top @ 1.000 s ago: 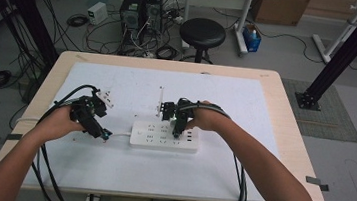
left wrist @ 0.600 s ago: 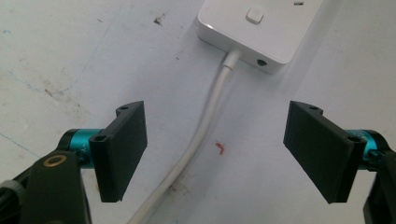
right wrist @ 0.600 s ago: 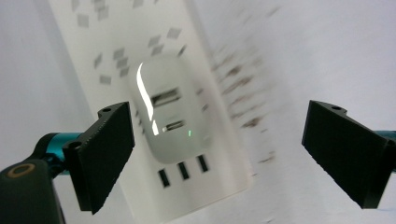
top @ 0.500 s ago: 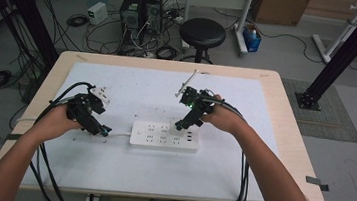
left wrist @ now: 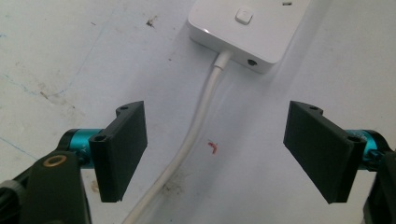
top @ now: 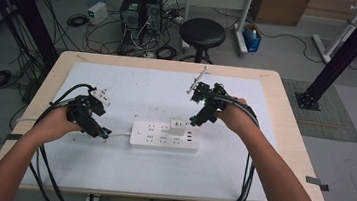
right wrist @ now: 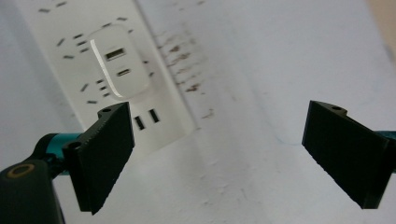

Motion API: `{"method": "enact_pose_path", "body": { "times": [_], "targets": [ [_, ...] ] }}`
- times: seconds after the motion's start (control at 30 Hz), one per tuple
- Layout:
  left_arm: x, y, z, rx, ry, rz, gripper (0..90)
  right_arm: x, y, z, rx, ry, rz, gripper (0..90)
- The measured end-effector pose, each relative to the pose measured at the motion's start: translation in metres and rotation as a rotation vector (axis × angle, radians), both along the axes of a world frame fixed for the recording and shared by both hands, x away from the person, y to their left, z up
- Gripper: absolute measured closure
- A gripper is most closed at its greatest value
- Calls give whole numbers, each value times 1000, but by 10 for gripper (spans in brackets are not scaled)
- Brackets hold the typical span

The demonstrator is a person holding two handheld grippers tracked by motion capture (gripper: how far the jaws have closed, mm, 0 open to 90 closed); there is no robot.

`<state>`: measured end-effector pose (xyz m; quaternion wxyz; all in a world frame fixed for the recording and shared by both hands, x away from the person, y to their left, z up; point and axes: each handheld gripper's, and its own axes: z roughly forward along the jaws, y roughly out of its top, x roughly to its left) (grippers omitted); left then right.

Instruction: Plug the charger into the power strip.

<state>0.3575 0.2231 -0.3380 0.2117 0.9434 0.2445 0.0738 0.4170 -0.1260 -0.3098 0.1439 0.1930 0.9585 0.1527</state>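
Item: white power strip (top: 164,135), lying flat near the middle of the surface (top: 124,170), long side parallel to the near edge. A white USB charger (top: 178,127) sat plugged into its top face; a white cord (left wrist: 196,135) ran from its left end.

Right gripper (top: 197,118): fingers wide apart, holding nothing, raised just beyond the strip's right end. Left gripper (top: 98,131): fingers wide apart, empty, straddling the cord without touching it.

Step, as judged: charger seated, grip released. Next move would likely call for withdrawing both hands, or steadying the strip.

The right gripper view gave the charger's two ports; the left gripper view gave the strip's switch (left wrist: 243,15) and a red mark (left wrist: 213,147). The high view gave overall layout.
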Motion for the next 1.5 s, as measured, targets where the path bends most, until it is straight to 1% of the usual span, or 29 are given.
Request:
{"method": "enact_pose_path", "body": {
  "times": [0.03, 0.07, 0.1, 0.17, 0.2, 0.23, 0.27, 0.3, 0.33, 0.4, 0.43, 0.5, 0.53, 0.57, 0.67, 0.73, 0.77, 0.8, 0.83, 0.87, 0.9, 1.0, 1.03, 1.1, 1.17, 1.2, 1.3, 1.4, 1.5],
  "targets": [
    [-1, -1, 1, -7, -3, 7, 216, -1, -3, 3, 18, -4, -13, 87],
    [-1, -1, 2, -7, -5, 5, 216, -3, -10, 9, 48, 1, -26, 88],
    [-1, -1, 2, -7, -8, 3, 216, -5, -14, 12, 64, 11, -24, 88],
    [-2, -1, 4, -13, -13, 6, 216, -7, -22, 17, 82, 28, -36, 88],
    [-1, -1, 6, -2, -17, 1, 216, -9, -26, 19, 84, 39, -52, 88],
    [-1, -1, 6, -2, -17, 1, 216, -9, -26, 19, 84, 39, -52, 88],
    [-2, -2, 12, -8, -33, -4, 216, -13, -42, 24, 66, 55, -104, 88],
    [-2, -2, 12, -8, -33, -4, 216, -15, -47, 25, 62, 57, -110, 88],
    [-4, -4, 16, -8, -42, -8, 216, -18, -52, 28, 61, 58, -132, 88],
    [-5, -5, 20, -5, -50, -15, 216, -24, -63, 32, 61, 49, -161, 89],
    [-6, -6, 21, -3, -54, -21, 216, -27, -69, 34, 60, 50, -165, 88],
    [-7, -7, 23, -1, -57, -24, 216, -33, -79, 38, 56, 44, -193, 88],
    [-7, -7, 23, -1, -57, -24, 216, -33, -79, 38, 56, 44, -193, 88],
    [-8, -8, 24, -1, -61, -27, 216, -39, -89, 41, 51, 40, -214, 89],
    [-9, -12, 26, 7, -63, -32, 216, -46, -102, 44, 39, 36, -236, 88],
    [-9, -12, 26, 6, -65, -31, 216, -51, -111, 46, 38, 53, -257, 88],
    [-8, -13, 26, 10, -66, -29, 216, -52, -116, 47, 35, 50, -267, 88],
    [-8, -13, 26, 6, -65, -22, 216, -52, -116, 47, 35, 50, -267, 88],
    [-5, -14, 26, 14, -72, -20, 216, -56, -123, 47, 47, 55, -289, 88],
    [-4, -14, 26, 8, -72, -9, 216, -56, -127, 46, 39, 67, -283, 88],
    [-3, -14, 26, 8, -73, -6, 216, -57, -130, 44, 36, 79, -290, 88],
    [-2, -15, 26, 8, -75, -2, 216, -58, -132, 43, 33, 85, -295, 89],
    [0, -15, 25, 15, -75, 2, 216, -59, -134, 41, 36, 88, -304, 88],
    [0, -15, 25, 14, -76, 3, 216, -60, -138, 37, 53, 94, -321, 88],
    [-1, -15, 24, 7, -74, 12, 216, -60, -140, 35, 56, 99, -329, 88],
    [0, -15, 25, 15, -74, 9, 216, -60, -141, 34, 59, 101, -329, 88],
    [-1, -16, 25, 21, -73, 4, 216, -60, -142, 31, 67, 103, -327, 88],
    [-2, -16, 24, 17, -72, 6, 216, -61, -142, 28, 62, 105, -322, 88],
    [-3, -16, 23, 18, -71, 5, 216, -61, -142, 27, 69, 106, -322, 88]
  ]
}}
